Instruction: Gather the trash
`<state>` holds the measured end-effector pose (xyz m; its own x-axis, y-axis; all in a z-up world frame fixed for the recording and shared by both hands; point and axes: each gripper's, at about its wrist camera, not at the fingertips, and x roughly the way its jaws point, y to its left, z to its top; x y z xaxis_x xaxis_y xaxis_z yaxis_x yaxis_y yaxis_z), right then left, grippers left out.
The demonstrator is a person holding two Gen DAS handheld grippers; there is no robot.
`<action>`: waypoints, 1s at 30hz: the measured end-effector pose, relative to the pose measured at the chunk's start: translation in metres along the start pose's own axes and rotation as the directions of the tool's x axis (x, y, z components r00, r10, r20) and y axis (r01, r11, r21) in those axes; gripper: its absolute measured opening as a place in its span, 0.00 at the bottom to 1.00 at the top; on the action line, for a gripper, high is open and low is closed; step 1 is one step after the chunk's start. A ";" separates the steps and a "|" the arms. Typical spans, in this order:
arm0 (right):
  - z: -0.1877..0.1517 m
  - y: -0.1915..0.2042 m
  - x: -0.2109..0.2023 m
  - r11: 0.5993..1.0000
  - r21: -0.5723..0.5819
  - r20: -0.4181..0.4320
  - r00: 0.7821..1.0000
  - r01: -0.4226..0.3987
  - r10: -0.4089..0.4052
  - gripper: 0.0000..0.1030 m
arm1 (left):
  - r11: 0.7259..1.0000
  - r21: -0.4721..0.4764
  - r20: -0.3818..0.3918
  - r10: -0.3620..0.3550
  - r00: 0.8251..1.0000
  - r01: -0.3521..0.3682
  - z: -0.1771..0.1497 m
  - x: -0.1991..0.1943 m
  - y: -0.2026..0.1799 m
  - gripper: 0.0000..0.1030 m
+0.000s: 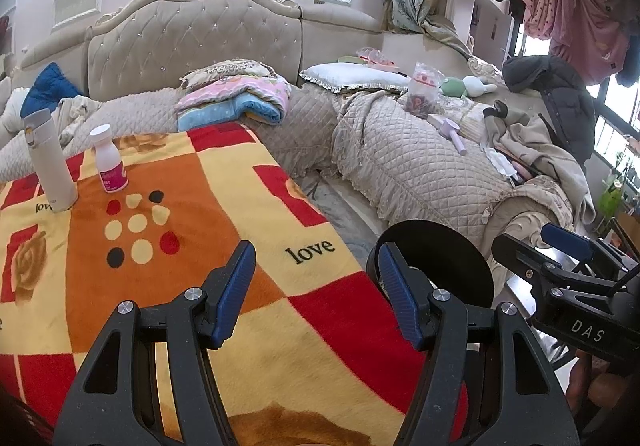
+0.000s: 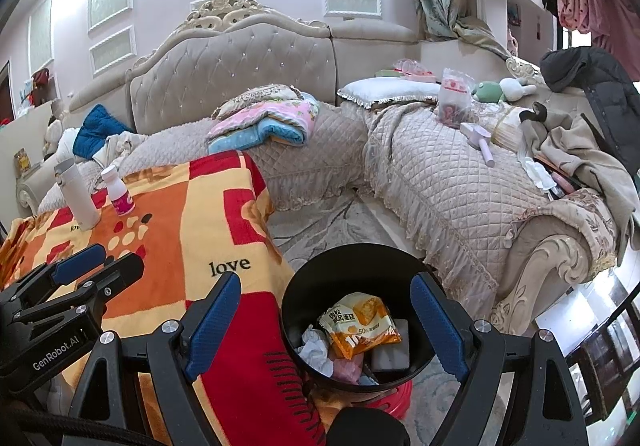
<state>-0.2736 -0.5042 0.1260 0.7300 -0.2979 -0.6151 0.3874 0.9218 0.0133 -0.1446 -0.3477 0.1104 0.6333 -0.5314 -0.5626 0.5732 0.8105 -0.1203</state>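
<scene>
Blue-padded fingers of the left gripper (image 1: pixel 316 294) sit nearest, parted about halfway and empty, hovering over the "love" blanket (image 1: pixel 192 278) covering the tabletop. Right gripper (image 2: pixel 326 326) has its fingers spread wide, nothing between the pads, poised above the black trash bin (image 2: pixel 292 310) just right of the tabletop's near edge.

Bin already holds an orange snack wrapper (image 2: pixel 358 326), crumpled white tissue (image 2: pixel 316 350), something pink and a grey block – all light, soft stuff.

Left on the blanket, far-left side: a small white bottle with a pink label (image 1: pixel 109 160) and a tall white flask (image 1: pixel 48 160) beside it, both upright, near each other but apart. The small bottle looks like the likelier trash – probably light rigid plastic, smooth and a bit slippery, tippy on plush fabric. Best hold is across the body at the label, below the cap. The flask looks heavier and reusable, likely not trash.
</scene>
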 end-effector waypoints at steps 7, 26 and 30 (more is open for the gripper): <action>-0.001 0.001 0.002 1.000 -0.001 -0.006 1.000 0.000 0.000 0.82 | 1.000 -0.002 -0.003 0.001 1.000 -0.001 -0.003 0.001 0.001 0.61; -0.001 -0.001 0.006 1.000 -0.003 -0.019 1.000 -0.002 0.002 0.82 | 1.000 -0.003 -0.010 0.002 1.000 -0.002 -0.003 0.003 0.000 0.61; -0.002 -0.001 0.006 1.000 -0.002 -0.019 1.000 -0.003 0.003 0.82 | 1.000 -0.006 -0.010 0.000 1.000 0.000 -0.004 0.002 0.000 0.61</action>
<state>-0.2703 -0.5062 0.1209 0.7200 -0.2904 -0.6303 0.3839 0.9233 0.0132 -0.1455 -0.3479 0.1054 0.6284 -0.5288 -0.5705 0.5701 0.8120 -0.1248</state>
